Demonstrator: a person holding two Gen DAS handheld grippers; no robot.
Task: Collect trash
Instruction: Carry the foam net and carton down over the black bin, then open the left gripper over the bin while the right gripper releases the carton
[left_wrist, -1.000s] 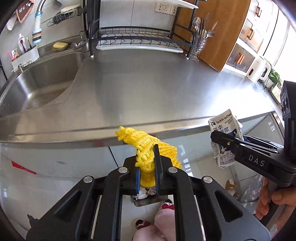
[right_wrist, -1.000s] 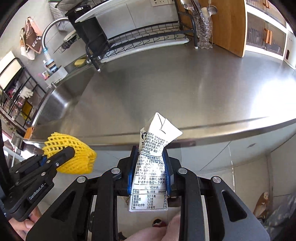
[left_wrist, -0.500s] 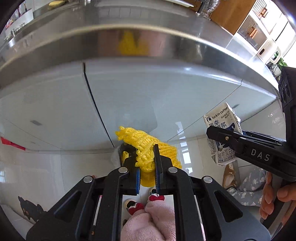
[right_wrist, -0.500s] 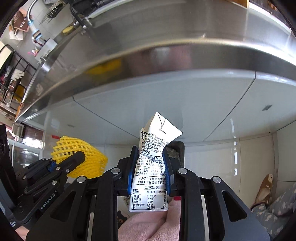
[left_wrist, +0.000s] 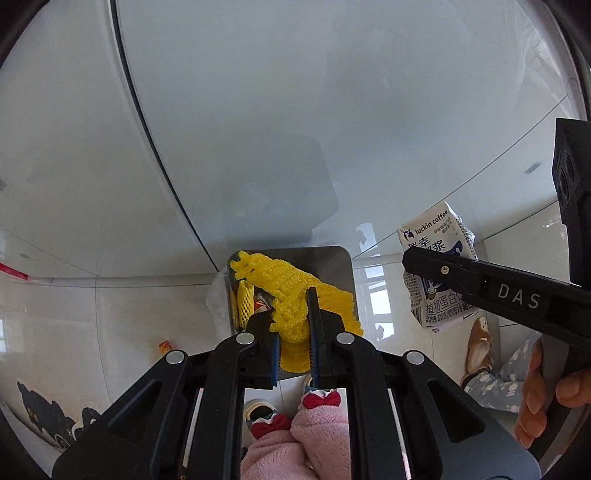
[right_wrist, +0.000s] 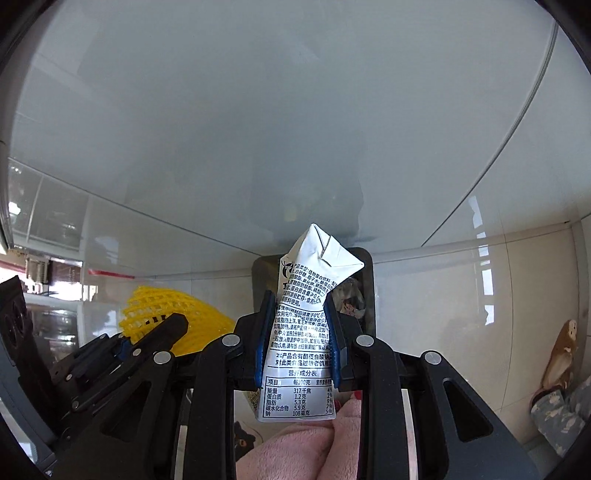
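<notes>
Both hand-held grippers lowered: left (left_wrist: 293, 325) clamps yellow net (left_wrist: 295, 295), right (right_wrist: 300, 332) carton (right_wrist: 306, 314).

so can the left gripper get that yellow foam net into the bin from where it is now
Probably yes. The left gripper holds the yellow foam net right above the open bin, with nothing between them; another yellow net already lies inside.

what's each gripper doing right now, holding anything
Left gripper: closed on the yellow foam net.
Right gripper: closed on the crumpled drink carton.
</notes>
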